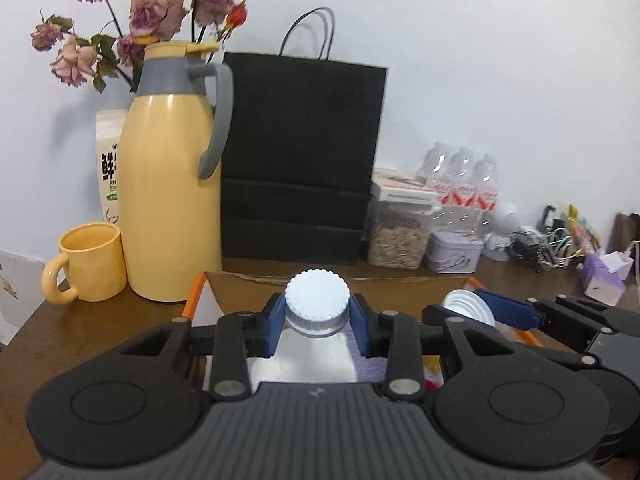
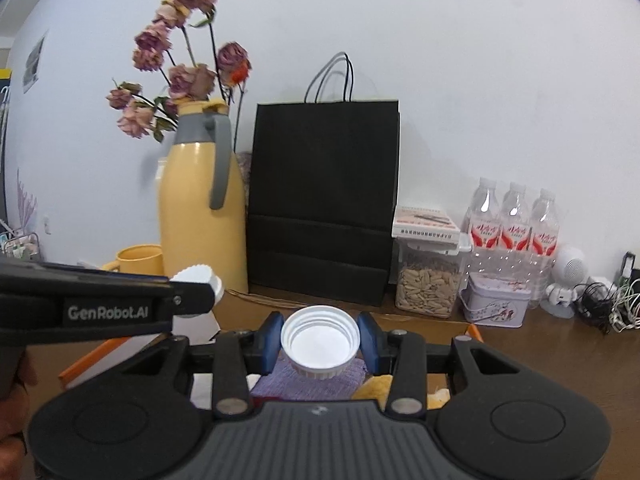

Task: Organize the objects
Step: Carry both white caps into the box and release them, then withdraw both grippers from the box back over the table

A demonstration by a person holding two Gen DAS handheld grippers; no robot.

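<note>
Left gripper (image 1: 317, 322) clamps capped bottle (image 1: 316, 304); right gripper (image 2: 319, 340) grips loose cap (image 2: 320, 338); "GenRobot.AI" on housing.

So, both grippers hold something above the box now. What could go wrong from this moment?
1. The left gripper pinches its bottle only at the capped neck; the body hangs below and might swing or slip.
2. The right gripper holds a loose white cap by its rim, open side toward the camera; a small squeeze change could pop it out.
3. The two grippers are close together over the cardboard box, so they might bump.
</note>
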